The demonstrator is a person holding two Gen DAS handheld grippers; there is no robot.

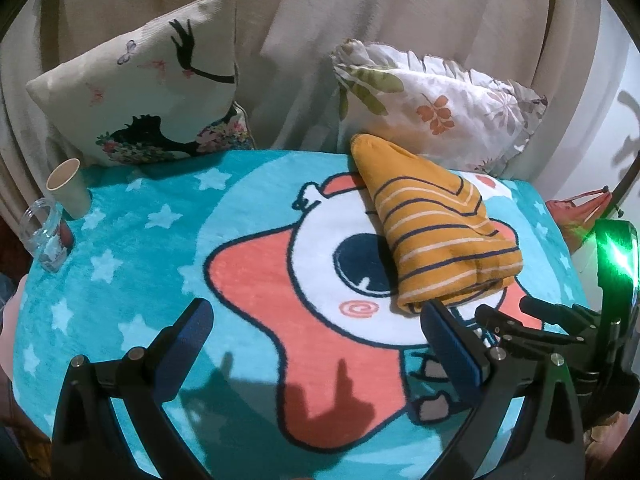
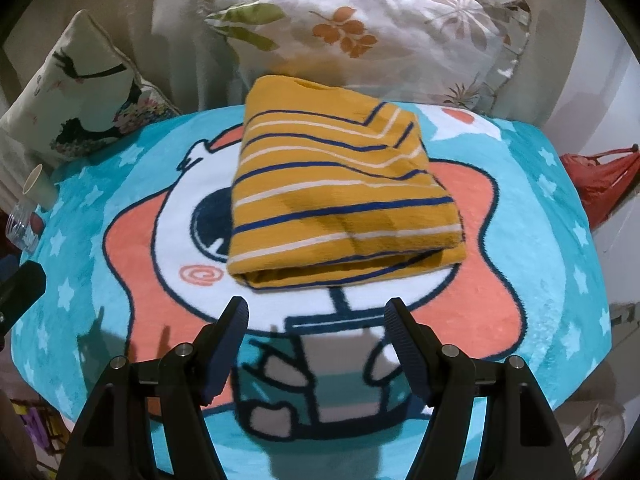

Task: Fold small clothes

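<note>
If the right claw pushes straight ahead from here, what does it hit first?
Most likely the folded striped shirt: its near folded edge lies just ahead of the open right claw. Height above the blanket is unclear.

A folded striped shirt (image 2: 340,188) lies mid-blanket (image 2: 560,240), its far end near the far edge by the floral pillow (image 2: 380,32). The right gripper (image 2: 318,312) hovers spread just before the shirt's near fold, apart from it.

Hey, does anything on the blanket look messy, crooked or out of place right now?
Nothing much. The striped mustard shirt lies folded in a compact bundle on the cartoon blanket, one corner flap slightly skewed. The paper cup and clear jar stand upright at the blanket's edge. Both tools, left and right, are open and off the shirt.
</note>
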